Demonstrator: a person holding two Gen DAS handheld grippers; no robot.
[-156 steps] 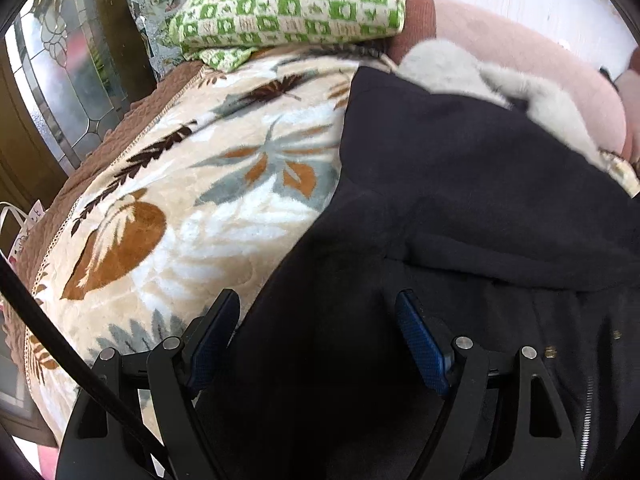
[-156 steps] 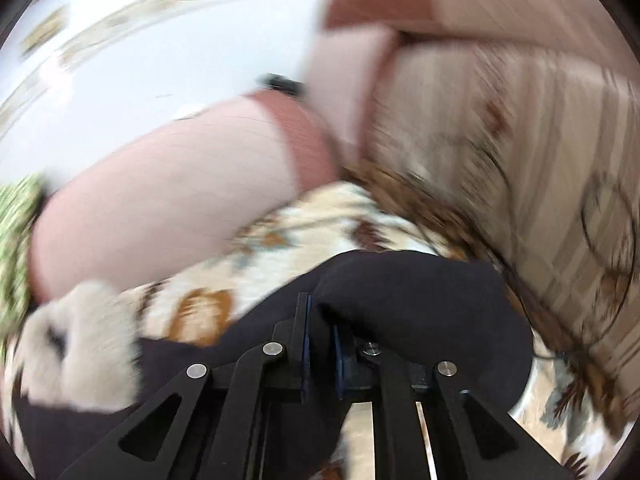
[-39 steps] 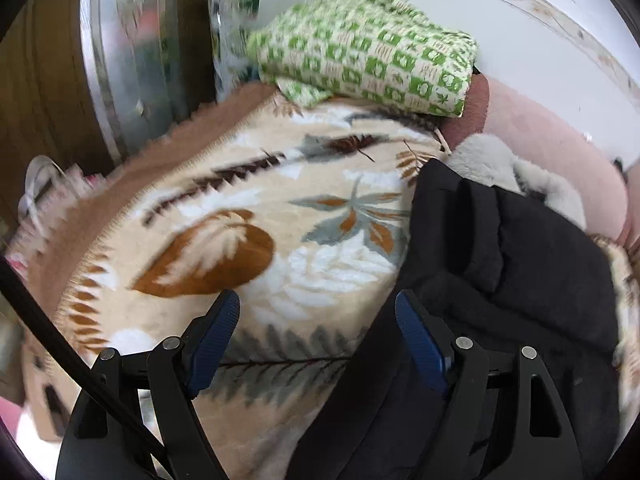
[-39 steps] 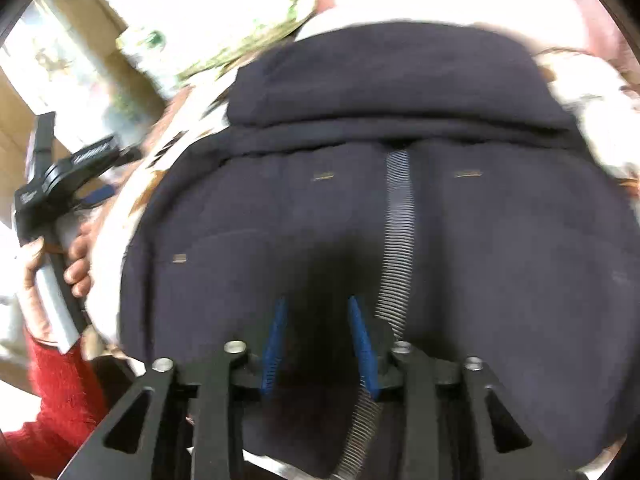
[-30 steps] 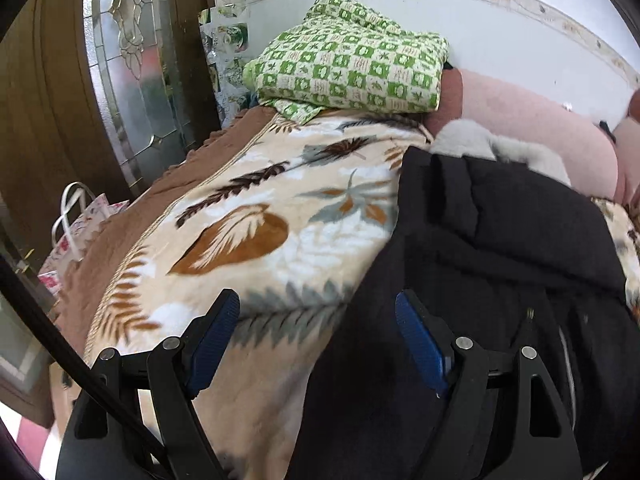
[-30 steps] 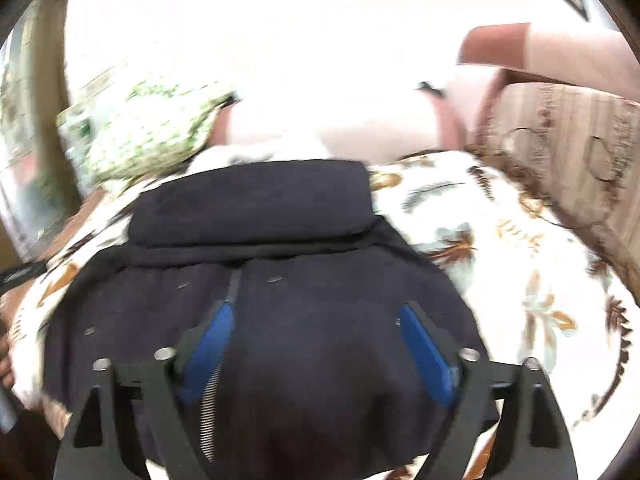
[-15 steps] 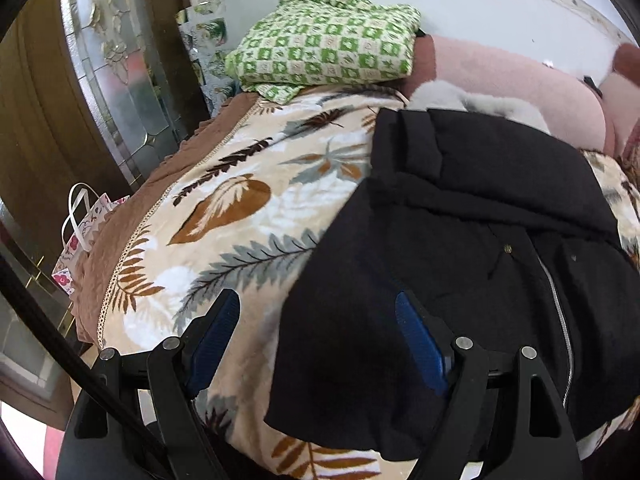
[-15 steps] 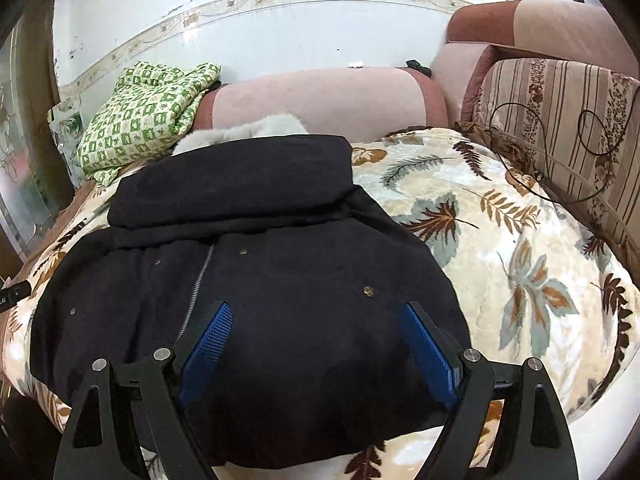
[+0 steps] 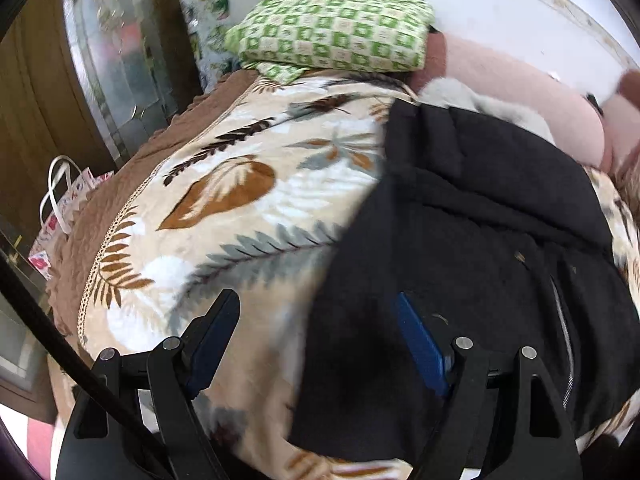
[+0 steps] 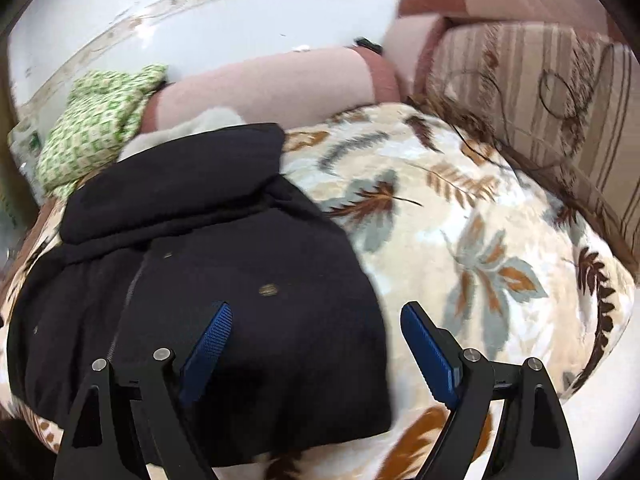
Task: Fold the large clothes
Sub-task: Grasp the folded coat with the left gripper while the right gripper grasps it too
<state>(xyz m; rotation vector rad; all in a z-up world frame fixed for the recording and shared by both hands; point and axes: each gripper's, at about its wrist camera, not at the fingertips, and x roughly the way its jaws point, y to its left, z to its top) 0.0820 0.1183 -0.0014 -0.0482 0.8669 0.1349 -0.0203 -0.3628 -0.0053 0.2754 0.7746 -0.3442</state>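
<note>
Left wrist view: one black coat (image 9: 480, 248) lying folded on one leaf-print blanket (image 9: 248, 208); left gripper (image 9: 316, 332) spread wide, holding nothing, straddling the coat's left edge. One green pillow (image 9: 332, 32), one bag (image 9: 64, 208).

Right wrist view: right gripper (image 10: 316, 340) wide, empty, over the coat's right edge; bare blanket rightward, striped cushion (image 10: 540, 92).

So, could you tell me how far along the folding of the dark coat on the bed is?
Done: the black coat lies in a compact block on the leaf-print blanket, its top part doubled over. In hand: nothing; the left gripper and right gripper are open, one at each lower corner. Left: probably one more fold from the hem.
</note>
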